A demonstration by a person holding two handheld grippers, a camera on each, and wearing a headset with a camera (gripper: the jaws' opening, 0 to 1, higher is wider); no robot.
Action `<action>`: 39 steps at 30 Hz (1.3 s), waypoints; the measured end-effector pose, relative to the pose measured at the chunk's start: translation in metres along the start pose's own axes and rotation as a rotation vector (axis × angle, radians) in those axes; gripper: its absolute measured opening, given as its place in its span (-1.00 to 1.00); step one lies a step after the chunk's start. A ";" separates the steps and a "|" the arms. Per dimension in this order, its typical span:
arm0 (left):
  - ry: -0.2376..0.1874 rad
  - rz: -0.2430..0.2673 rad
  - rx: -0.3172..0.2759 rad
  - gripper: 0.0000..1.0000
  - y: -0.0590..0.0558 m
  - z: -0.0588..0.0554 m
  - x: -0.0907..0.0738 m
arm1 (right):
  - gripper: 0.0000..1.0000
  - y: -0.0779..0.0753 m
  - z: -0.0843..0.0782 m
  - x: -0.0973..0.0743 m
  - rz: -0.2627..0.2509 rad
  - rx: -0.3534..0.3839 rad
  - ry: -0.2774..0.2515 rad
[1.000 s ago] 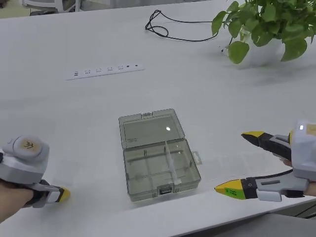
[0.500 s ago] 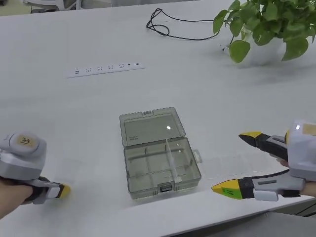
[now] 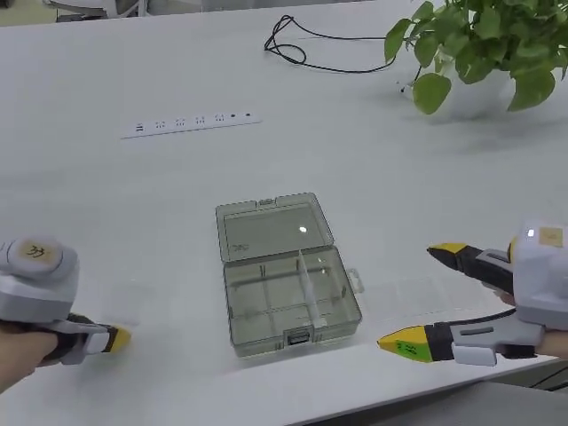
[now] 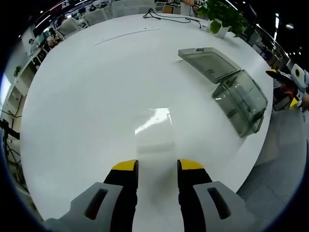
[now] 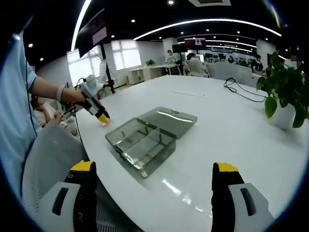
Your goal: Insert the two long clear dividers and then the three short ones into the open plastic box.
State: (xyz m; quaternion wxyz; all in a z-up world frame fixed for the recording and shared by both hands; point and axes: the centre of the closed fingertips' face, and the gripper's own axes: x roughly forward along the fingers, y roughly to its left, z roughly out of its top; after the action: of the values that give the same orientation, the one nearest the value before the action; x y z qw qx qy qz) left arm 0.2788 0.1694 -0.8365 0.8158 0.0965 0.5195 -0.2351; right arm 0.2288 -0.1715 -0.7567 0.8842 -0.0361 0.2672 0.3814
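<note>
Clear plastic divider (image 4: 154, 128) lies flat just ahead of my left gripper (image 4: 158, 166), jaws slightly parted, empty. The open box (image 3: 266, 344) sits mid-table (one long divider (image 3: 306, 284) seemingly in). My right gripper (image 3: 410, 296) gapes wide, empty. Next, I pinch that sheet's edge.

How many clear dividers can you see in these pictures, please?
3: a long divider upright in the box, a loose divider flat before the left gripper, a faint divider right of the box. Others may be hidden.
</note>
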 end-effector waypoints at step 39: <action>-0.339 -0.236 0.036 -0.40 -0.121 0.105 -0.033 | 0.75 0.006 0.025 0.030 0.002 0.249 -0.053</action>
State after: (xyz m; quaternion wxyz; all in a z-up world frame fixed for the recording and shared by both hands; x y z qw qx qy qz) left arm 0.2929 0.0309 -0.7499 0.8565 0.0087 0.3782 -0.3512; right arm 0.2533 -0.1410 -0.7496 0.8883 0.0844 0.2889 0.3468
